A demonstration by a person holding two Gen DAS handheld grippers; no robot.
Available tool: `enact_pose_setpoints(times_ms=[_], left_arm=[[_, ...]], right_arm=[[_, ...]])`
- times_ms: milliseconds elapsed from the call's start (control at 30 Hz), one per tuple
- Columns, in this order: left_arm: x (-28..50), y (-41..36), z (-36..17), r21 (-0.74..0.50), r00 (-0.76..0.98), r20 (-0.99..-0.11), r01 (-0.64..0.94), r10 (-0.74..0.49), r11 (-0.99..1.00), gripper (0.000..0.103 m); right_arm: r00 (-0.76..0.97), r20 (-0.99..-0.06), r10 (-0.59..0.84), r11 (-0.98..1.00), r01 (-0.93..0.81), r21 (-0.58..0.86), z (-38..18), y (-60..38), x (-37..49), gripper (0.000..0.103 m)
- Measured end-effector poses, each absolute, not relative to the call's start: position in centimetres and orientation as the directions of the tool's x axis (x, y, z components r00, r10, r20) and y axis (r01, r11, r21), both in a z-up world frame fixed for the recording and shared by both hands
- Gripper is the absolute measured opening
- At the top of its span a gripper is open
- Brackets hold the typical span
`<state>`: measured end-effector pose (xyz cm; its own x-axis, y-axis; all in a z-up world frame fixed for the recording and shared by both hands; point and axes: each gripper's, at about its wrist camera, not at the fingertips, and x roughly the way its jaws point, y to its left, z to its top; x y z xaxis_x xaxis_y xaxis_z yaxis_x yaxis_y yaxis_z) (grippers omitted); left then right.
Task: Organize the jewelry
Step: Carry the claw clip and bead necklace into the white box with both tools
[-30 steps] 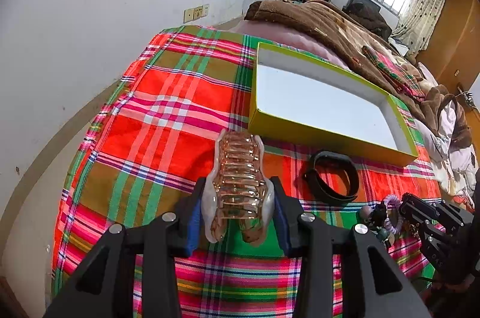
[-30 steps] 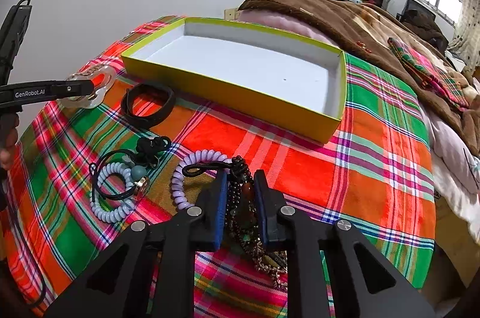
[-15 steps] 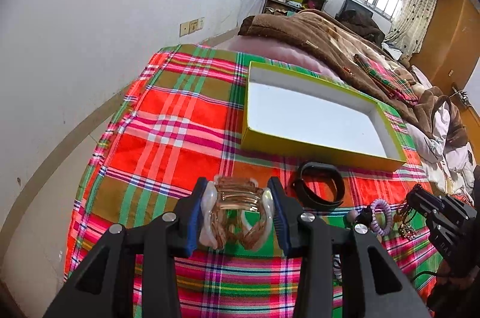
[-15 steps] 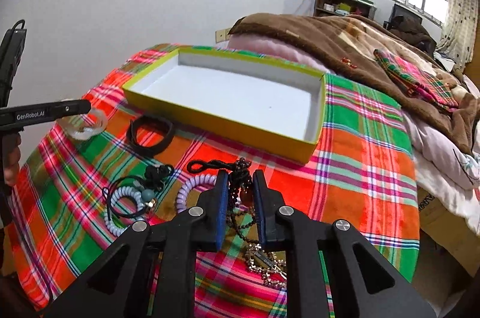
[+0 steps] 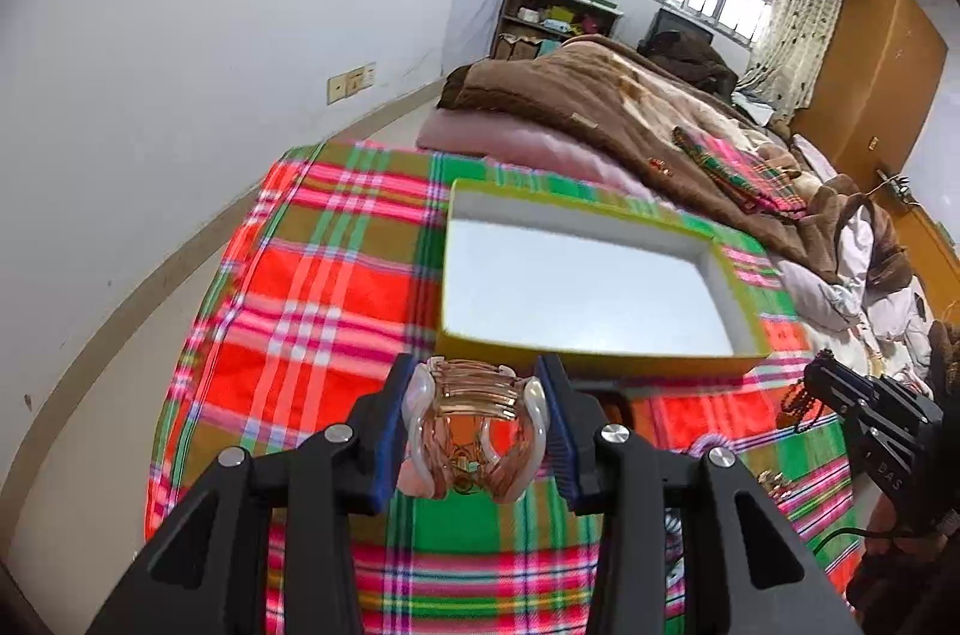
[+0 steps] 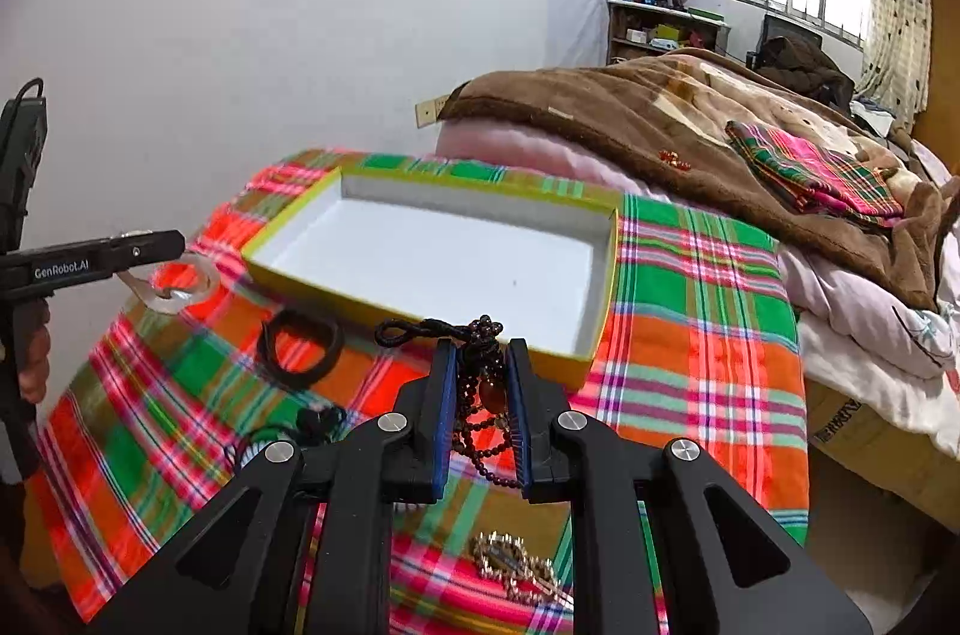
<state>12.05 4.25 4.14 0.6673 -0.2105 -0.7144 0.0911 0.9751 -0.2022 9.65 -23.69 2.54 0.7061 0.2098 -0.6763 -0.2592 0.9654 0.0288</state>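
Observation:
My left gripper (image 5: 475, 425) is shut on a clear and rose-gold hair claw clip (image 5: 474, 431), held above the plaid cloth just short of the near wall of the yellow-green box (image 5: 600, 362). My right gripper (image 6: 478, 407) is shut on a dark beaded necklace (image 6: 480, 389) with an amber bead, lifted above the cloth near the box's front right corner (image 6: 591, 353). The box has a white, empty inside. The left gripper and clip (image 6: 174, 284) also show at the left of the right wrist view.
A black band (image 6: 300, 344) lies on the plaid cloth (image 6: 690, 335) before the box. A gold brooch-like piece (image 6: 510, 560) lies under my right gripper. Coiled hair ties are partly hidden by my fingers. A bed with a brown blanket (image 6: 690, 119) lies behind; the wall stands left.
Both grippers have risen off the cloth with their loads and moved toward the box. The clip has tipped end-on in the left gripper; the necklace now hangs free.

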Motion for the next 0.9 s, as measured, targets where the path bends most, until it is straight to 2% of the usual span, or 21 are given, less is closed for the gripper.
enact_pose_setpoints(times_ms=[433,900], left_arm=[[17.6,2.1,5.3,-0.239,0.657,-0.698,0.161,-0.284,0.958,0.042],[23.6,-0.2,4.1,-0.295,0.602,-0.711,0.215,-0.364,0.931,0.042]], right_arm=[[0.701,-0.684,0.203,0.971,-0.235,0.047,3.6,-24.1,15.6,0.017],[0.635,-0.749,0.192,0.978,-0.188,0.092,0.8,-25.4,23.0,0.017]])
